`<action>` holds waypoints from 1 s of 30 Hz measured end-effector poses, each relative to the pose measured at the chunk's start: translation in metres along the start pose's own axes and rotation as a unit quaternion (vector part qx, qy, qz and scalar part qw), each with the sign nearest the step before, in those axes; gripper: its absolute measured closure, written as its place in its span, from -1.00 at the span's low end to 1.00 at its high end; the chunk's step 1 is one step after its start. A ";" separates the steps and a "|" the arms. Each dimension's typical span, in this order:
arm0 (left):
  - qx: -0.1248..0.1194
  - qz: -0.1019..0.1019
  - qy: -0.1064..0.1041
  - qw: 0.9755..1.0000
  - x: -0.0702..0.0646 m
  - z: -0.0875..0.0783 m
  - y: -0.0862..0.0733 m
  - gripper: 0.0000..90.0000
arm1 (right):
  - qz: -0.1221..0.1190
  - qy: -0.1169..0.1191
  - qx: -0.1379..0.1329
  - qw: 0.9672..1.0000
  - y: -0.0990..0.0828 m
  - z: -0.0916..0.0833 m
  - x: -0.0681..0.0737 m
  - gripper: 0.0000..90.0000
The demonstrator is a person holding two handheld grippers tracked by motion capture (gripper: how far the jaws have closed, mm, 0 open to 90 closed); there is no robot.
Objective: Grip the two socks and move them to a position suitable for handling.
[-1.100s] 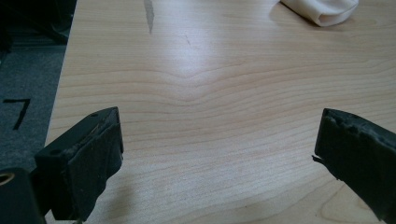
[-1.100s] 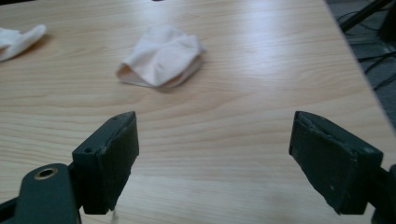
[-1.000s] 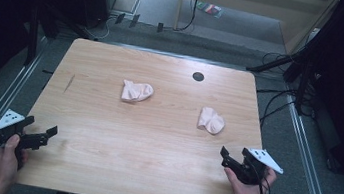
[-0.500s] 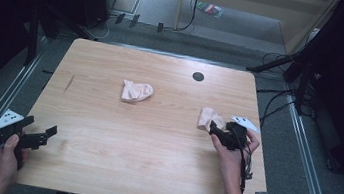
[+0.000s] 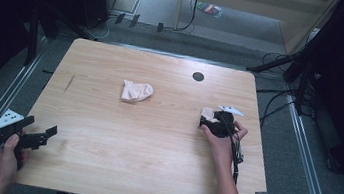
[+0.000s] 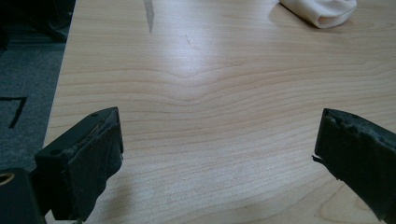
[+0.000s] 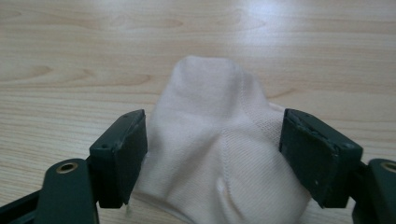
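Observation:
Two pale pink socks lie on the wooden table (image 5: 152, 155). One sock (image 5: 136, 91) rests bunched near the middle, and its edge appears at the top of the left gripper view (image 6: 322, 11). The other sock (image 7: 210, 107) lies at the right (image 5: 206, 113), between the jaws of my right gripper (image 7: 215, 149) (image 5: 209, 123). Those jaws have just been opening and stand on either side of the sock without squeezing it. At the table's front left corner, my left gripper (image 5: 42, 126) (image 6: 219, 154) stands wide open over bare wood.
A black round hole (image 5: 198, 76) sits near the table's far edge. A short dark streak (image 5: 70, 82) marks the wood at the left. Cables (image 5: 280, 103) run along the floor to the right of the table.
My right gripper has moved from the table's front right edge forward and left to the right-hand sock, and now straddles it. The left gripper has stayed where it was.

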State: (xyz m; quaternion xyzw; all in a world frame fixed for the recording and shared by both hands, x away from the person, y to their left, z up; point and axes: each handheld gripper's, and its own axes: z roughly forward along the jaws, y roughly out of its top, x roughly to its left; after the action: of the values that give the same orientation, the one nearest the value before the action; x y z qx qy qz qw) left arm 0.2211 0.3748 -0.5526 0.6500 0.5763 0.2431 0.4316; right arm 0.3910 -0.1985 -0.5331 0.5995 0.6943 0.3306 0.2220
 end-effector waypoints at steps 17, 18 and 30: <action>0.001 0.000 0.001 1.000 0.000 0.000 0.000 -0.97 | -0.017 -0.041 -0.032 0.998 -0.018 0.001 0.000 0.03; 0.003 0.000 0.000 1.000 0.000 0.000 0.000 -0.97 | -0.009 -0.047 -0.041 0.998 -0.020 0.000 -0.004 0.30; 0.001 0.000 -0.001 1.000 0.000 0.000 0.000 -0.97 | 0.025 -0.051 -0.053 0.997 -0.021 -0.003 -0.016 0.80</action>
State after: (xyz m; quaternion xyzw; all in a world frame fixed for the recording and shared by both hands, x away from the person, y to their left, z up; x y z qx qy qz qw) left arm 0.2212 0.3746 -0.5526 0.6510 0.5761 0.2417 0.4312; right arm 0.3778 -0.2156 -0.5475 0.6201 0.6486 0.3413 0.2798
